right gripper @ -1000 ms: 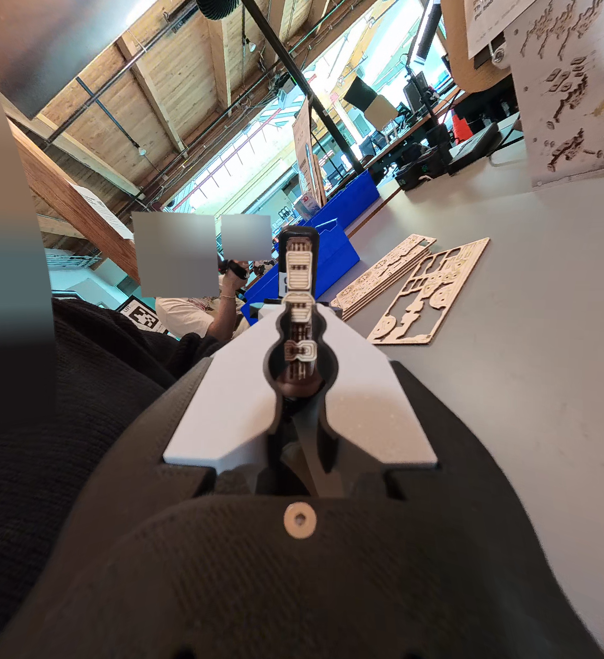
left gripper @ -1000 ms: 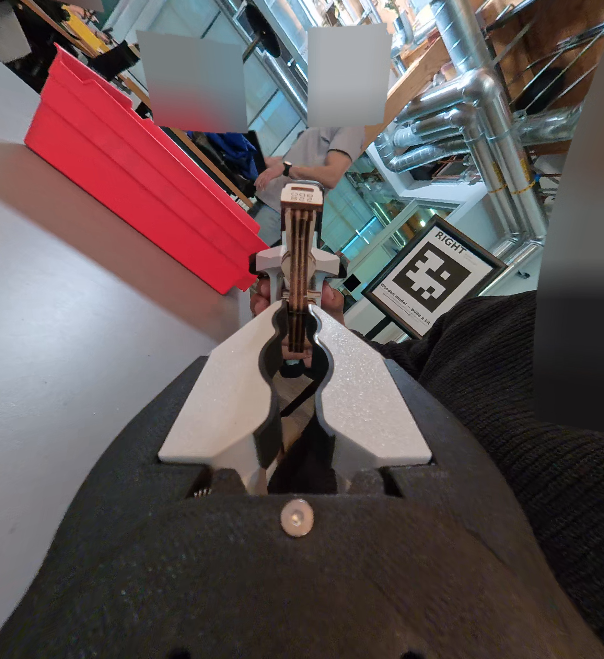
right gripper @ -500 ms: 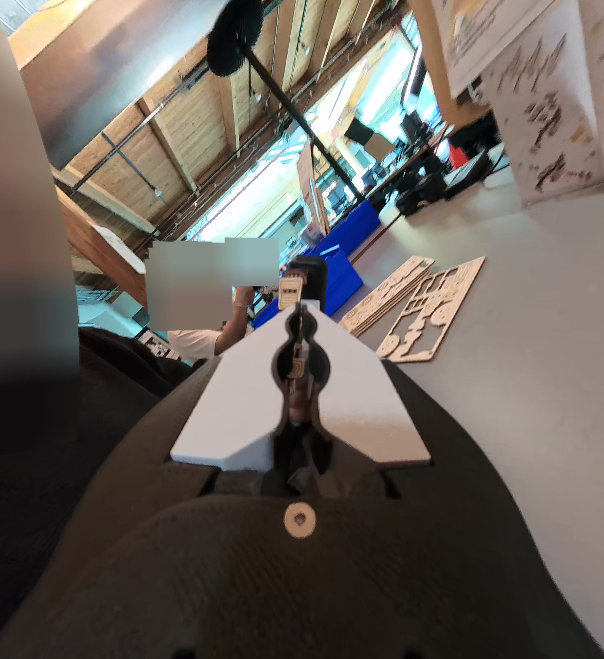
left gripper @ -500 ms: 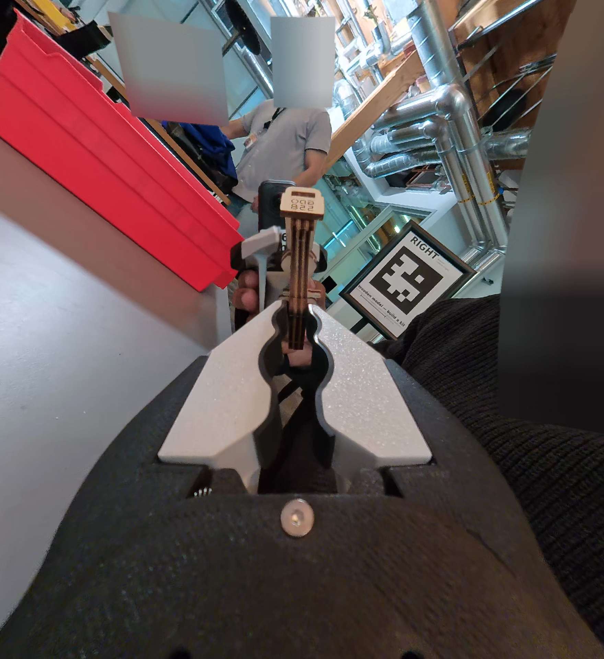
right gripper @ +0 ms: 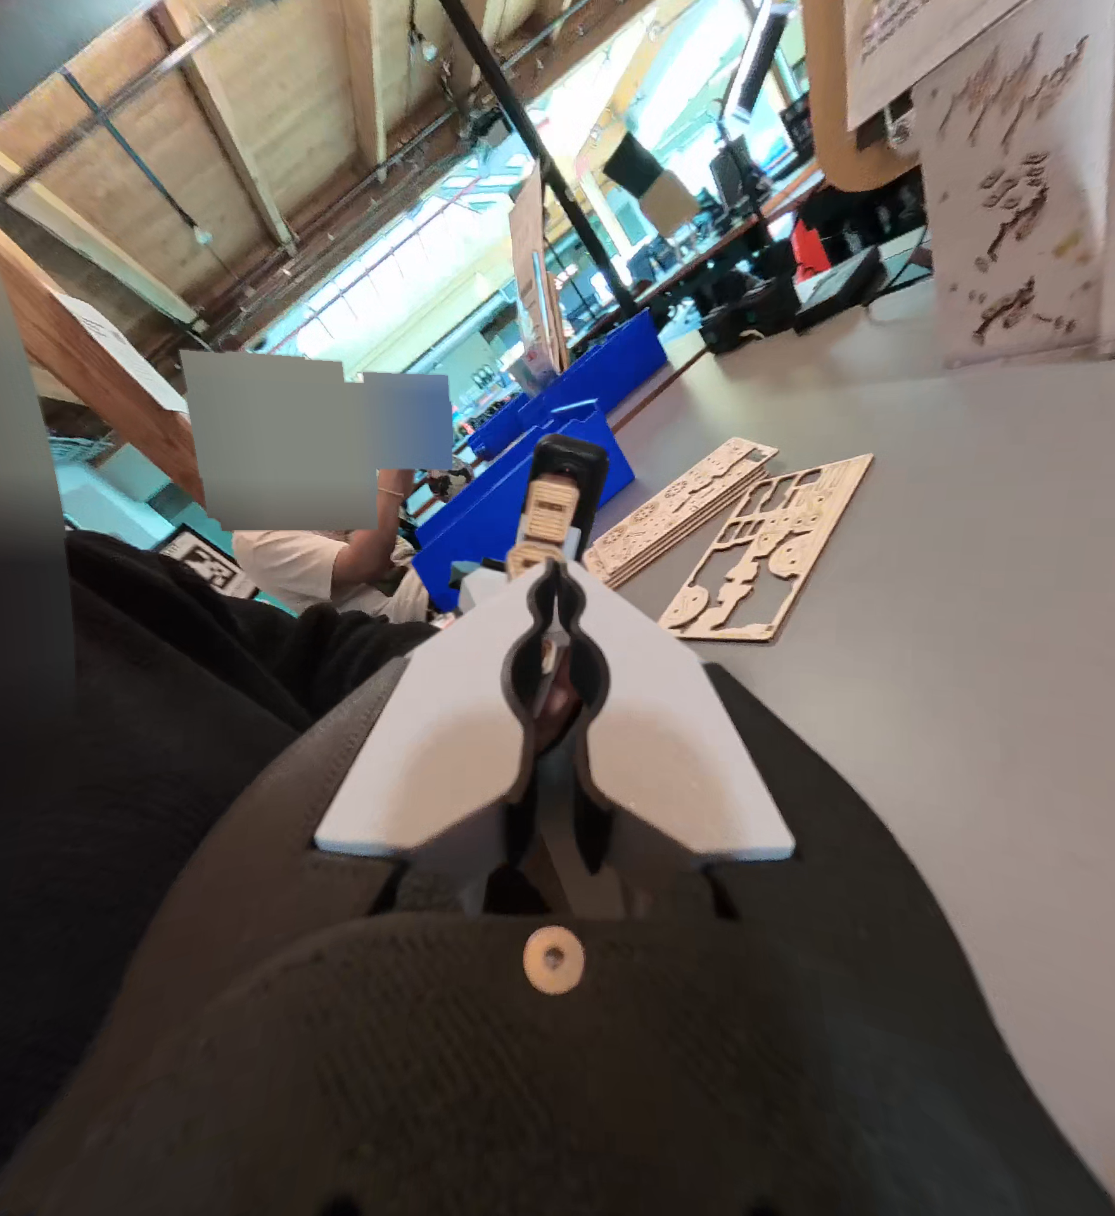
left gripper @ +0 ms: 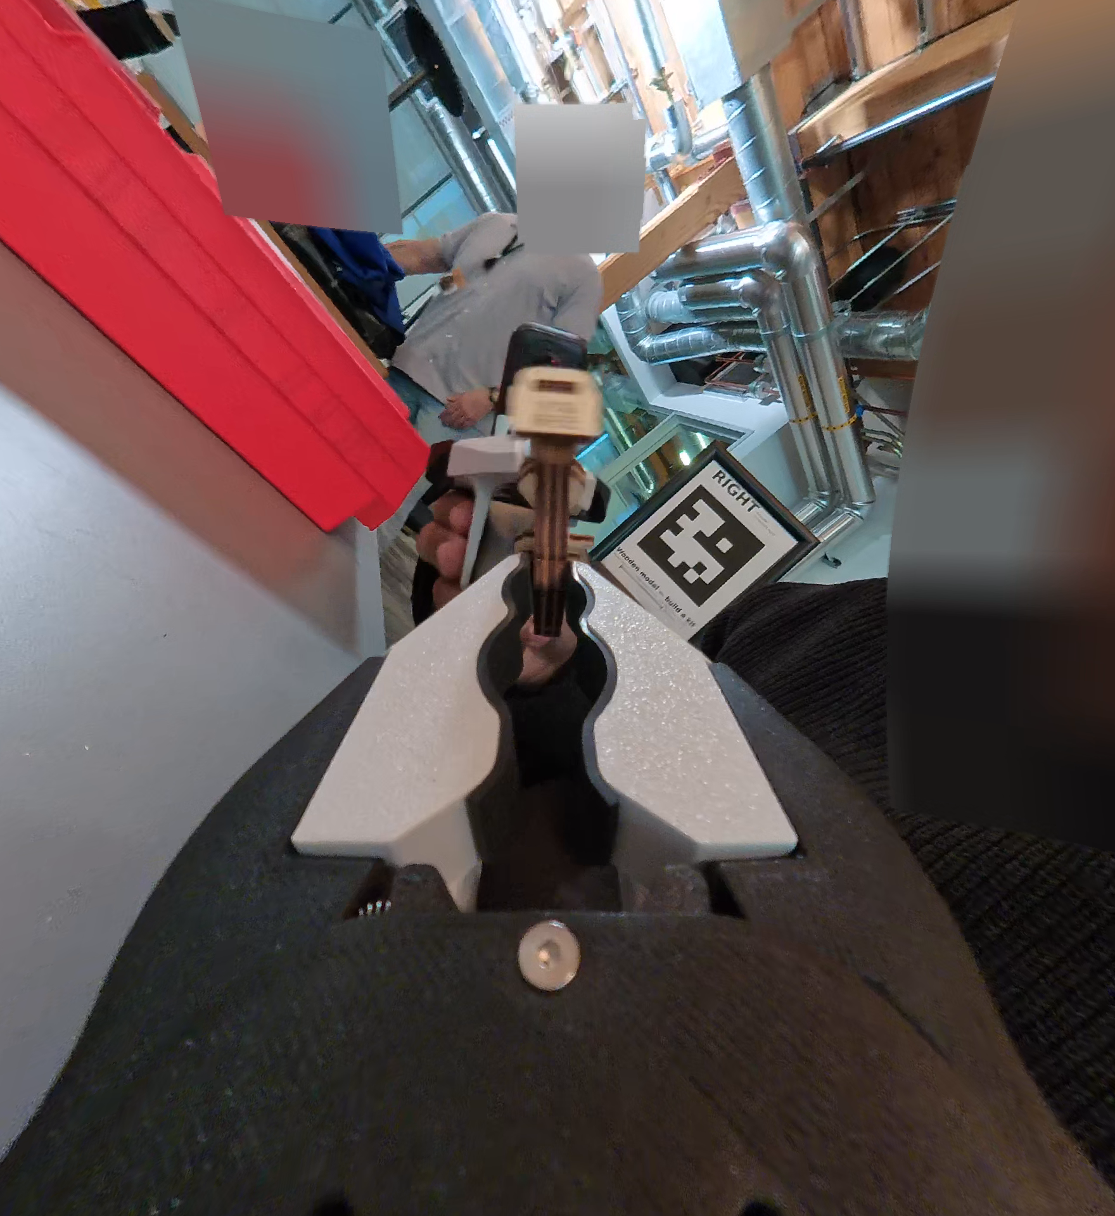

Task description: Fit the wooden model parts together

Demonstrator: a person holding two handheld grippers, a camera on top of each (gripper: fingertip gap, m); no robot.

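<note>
The wooden model part (left gripper: 549,520) is a narrow stack of thin plywood layers with a pale cap on top. My left gripper (left gripper: 549,574) is shut on its lower end and holds it upright above the grey table (left gripper: 81,658). My right gripper (left gripper: 528,480) faces it from the far side, a hand behind it. In the right wrist view the right gripper (right gripper: 551,571) has its tips nearly together, pinching a thin wooden piece at the base of the same part (right gripper: 547,510). The contact itself is mostly hidden.
A red bin (left gripper: 147,263) stands at the table's left. A framed marker sign (left gripper: 706,546) stands behind the grippers. Cut plywood sheets (right gripper: 759,559) and a stack of them (right gripper: 680,510) lie on the table (right gripper: 936,691) by blue bins (right gripper: 515,506). People stand beyond. Only a small space, under 4 cm, lies between the two pairs of fingers.
My right gripper's jaws have narrowed from a wider hold around the stack to nearly touching tips. Both grippers have tilted and shifted a little. The left gripper has kept its hold.
</note>
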